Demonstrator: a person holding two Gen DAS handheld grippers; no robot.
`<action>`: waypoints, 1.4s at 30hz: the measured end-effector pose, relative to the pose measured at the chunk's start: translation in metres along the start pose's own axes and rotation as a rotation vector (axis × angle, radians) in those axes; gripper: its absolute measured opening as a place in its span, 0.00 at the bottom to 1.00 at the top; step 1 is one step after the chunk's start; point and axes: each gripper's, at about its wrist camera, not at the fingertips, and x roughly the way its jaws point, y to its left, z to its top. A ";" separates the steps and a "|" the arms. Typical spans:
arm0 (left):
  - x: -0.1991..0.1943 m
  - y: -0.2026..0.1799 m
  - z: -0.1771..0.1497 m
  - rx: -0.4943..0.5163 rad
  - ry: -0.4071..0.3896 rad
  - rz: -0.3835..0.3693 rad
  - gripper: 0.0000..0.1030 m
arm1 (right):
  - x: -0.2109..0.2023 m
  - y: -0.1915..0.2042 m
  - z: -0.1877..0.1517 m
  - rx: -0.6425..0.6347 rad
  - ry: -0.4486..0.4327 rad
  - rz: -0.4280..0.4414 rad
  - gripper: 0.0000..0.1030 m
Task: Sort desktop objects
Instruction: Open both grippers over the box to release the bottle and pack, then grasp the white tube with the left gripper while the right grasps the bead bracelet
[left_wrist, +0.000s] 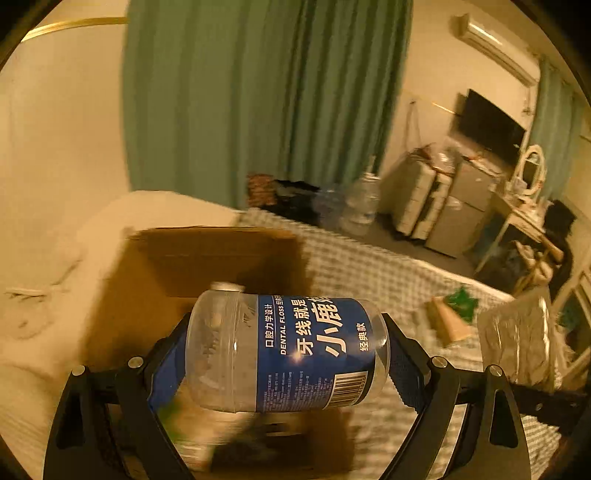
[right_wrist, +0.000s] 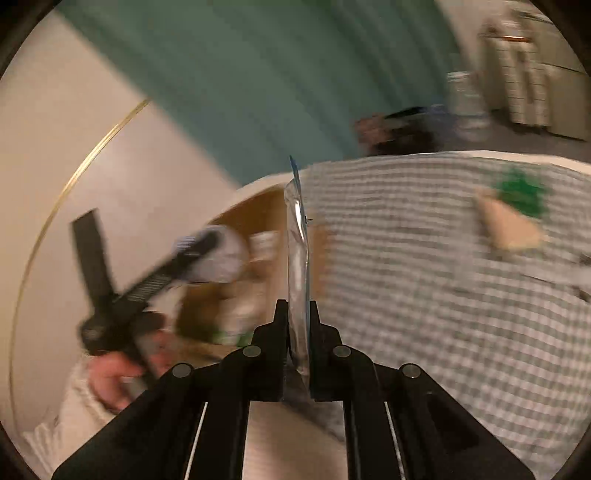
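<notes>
My left gripper (left_wrist: 286, 354) is shut on a clear dental floss jar (left_wrist: 288, 350) with a blue label, held sideways above an open cardboard box (left_wrist: 207, 258). My right gripper (right_wrist: 297, 314) is shut on a thin clear plastic packet (right_wrist: 297, 251) that stands edge-on between its fingers. In the right wrist view the left gripper (right_wrist: 199, 254) with the jar shows blurred over the box (right_wrist: 258, 210) at the left. A brown paper packet with a green print (left_wrist: 452, 314) lies on the checked cloth, also in the right wrist view (right_wrist: 513, 218).
A green-checked cloth (right_wrist: 443, 295) covers the surface. A crinkled clear bag (left_wrist: 517, 339) shows at the right in the left wrist view. Several items lie in the box, blurred. Teal curtain (left_wrist: 258, 92), water jugs (left_wrist: 360, 203) and cabinets stand behind.
</notes>
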 end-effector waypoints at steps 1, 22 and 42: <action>0.000 0.016 -0.003 0.010 0.012 0.020 0.91 | 0.021 0.019 0.003 -0.037 0.029 -0.030 0.07; -0.017 -0.041 -0.031 0.107 0.044 -0.002 1.00 | -0.089 -0.040 -0.026 0.007 -0.251 -0.582 0.86; 0.171 -0.265 -0.099 0.280 0.203 -0.098 1.00 | -0.126 -0.288 -0.077 0.401 -0.214 -0.775 0.87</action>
